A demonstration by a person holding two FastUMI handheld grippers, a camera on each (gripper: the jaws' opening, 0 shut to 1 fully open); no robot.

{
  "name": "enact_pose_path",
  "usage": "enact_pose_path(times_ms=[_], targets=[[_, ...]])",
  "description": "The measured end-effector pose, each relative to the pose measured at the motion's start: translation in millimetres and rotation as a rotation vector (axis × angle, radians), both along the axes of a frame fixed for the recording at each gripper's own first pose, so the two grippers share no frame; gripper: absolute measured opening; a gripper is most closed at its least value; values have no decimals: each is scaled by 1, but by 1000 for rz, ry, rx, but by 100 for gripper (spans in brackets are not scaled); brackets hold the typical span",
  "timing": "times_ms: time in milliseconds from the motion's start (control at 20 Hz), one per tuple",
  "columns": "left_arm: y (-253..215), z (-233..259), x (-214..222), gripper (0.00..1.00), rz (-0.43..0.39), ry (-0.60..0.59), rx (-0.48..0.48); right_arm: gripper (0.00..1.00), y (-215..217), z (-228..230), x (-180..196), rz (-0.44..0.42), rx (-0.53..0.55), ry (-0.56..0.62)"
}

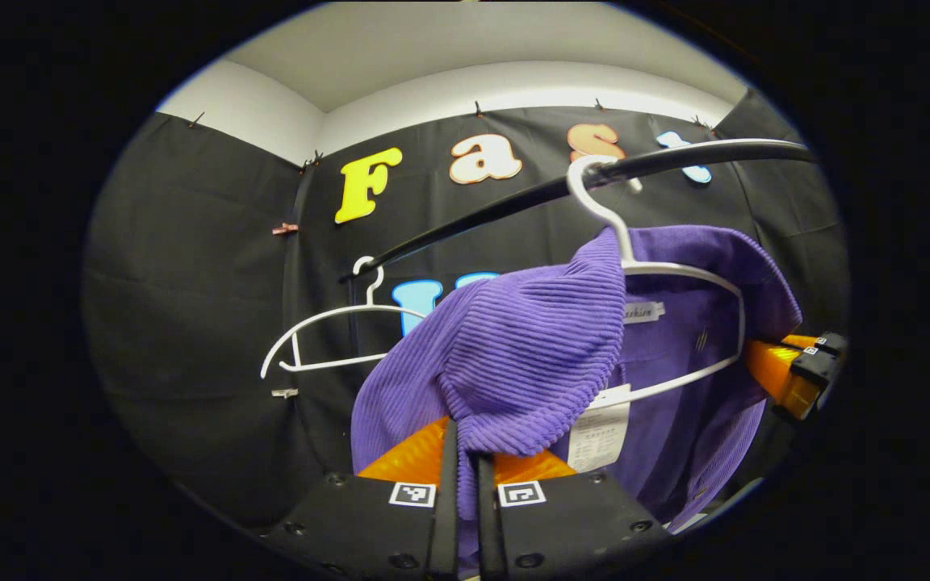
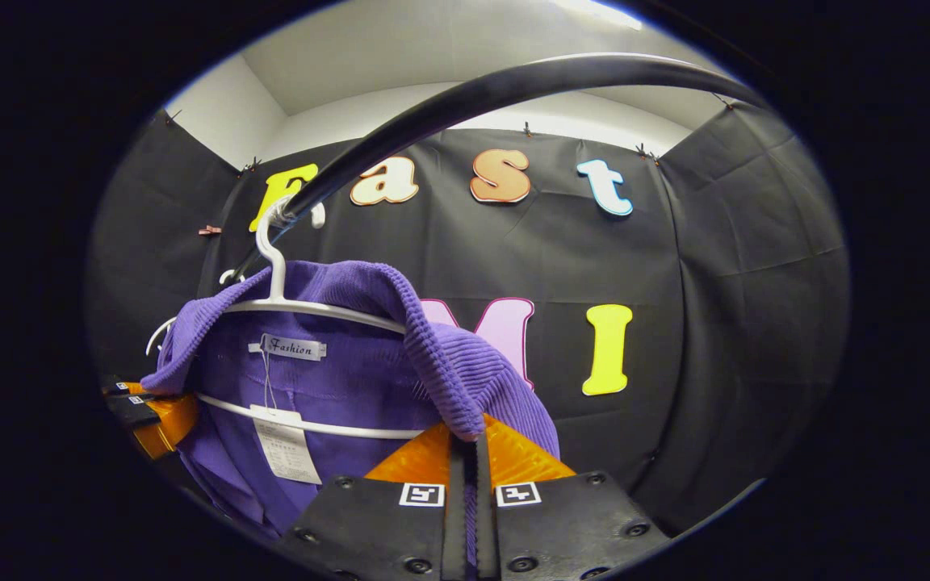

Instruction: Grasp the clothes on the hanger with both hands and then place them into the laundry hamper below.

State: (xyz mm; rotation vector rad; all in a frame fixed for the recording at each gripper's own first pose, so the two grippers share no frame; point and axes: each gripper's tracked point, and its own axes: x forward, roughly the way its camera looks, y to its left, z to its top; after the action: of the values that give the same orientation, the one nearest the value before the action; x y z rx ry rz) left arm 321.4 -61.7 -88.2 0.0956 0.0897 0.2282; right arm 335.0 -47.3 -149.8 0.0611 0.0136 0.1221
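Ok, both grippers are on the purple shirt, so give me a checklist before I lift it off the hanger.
1. Left gripper shut on the purple corduroy shirt: ok.
2. Right gripper shut on the shirt's other shoulder: ok.
3. Shirt free of the white wire hanger: not ok, draped over it.
4. Hanger hooked on the black rail: ok.
5. Spare white empty hanger apart from the shirt: ok.
6. Hamper position below: cannot tell.

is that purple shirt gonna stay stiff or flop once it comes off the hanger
Probably floppy: the purple shirt bunches into soft folds where the left gripper pinches it. Its ribbed cloth looks grippy, unlikely to slip. It may snag coming off the white hanger, which sits inside the collar.
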Motion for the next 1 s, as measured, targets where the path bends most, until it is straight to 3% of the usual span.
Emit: enact_pose_path(times_ms=[200,350,500,750,1000], targets=[[-13,-5,-1,11,-113,60,-47,8,3,7,-2,27,13,-20],[-16,-7,-2,6,-125,68,-46,5,-1,2,-4,25,37,19],[-8,-5,-5,5,-111,67,-61,5,-9,7,-5,4,40,-9],[15,15,-16,5,-82,44,-34,5,-42,45,-5,-81,-130,-168],[47,60,-16,5,-20,-19,-7,5,-61,68,9,-146,-175,-236]])
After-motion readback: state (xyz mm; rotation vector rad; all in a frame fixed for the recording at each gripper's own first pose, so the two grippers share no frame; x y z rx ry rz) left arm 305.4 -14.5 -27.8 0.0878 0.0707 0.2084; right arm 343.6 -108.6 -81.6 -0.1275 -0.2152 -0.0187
